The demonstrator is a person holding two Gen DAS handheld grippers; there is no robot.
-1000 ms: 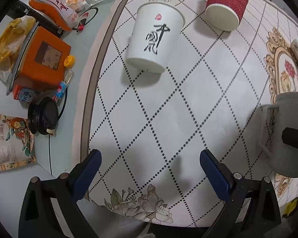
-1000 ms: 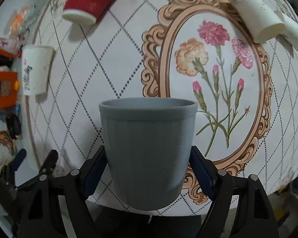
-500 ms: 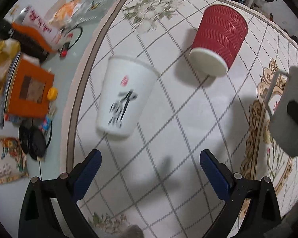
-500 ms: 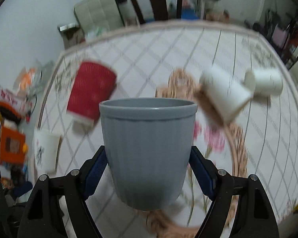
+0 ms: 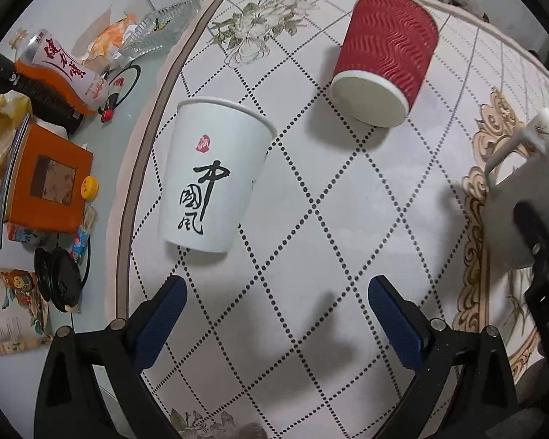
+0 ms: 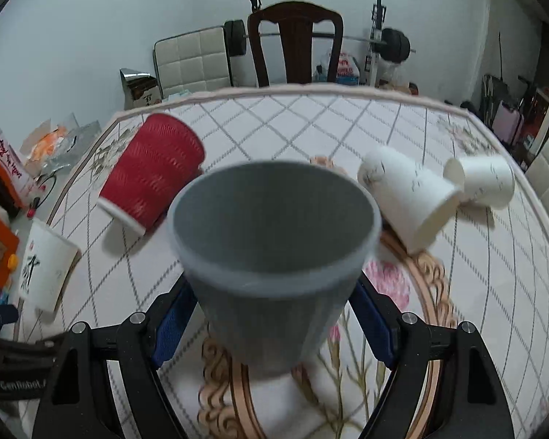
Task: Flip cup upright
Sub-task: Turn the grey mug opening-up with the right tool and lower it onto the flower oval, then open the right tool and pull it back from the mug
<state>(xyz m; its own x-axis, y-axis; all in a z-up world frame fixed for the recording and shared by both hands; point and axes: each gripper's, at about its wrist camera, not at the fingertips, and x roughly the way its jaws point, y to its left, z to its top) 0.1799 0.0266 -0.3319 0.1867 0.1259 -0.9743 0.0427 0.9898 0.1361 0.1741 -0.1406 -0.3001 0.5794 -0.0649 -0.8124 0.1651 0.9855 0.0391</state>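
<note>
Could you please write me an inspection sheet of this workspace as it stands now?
Surface: patterned tablecloth, diamond grid, floral medallion.
Job's things: grey cup mouth up in right gripper; red cup, calligraphy cup and two white cups on their sides.
Clutter: orange box, snack packets, black lid beside cloth.
Grippers: left gripper open, empty.
Cables: thin black cable near packets.
Surroundings: chair, barbell rack.
</note>
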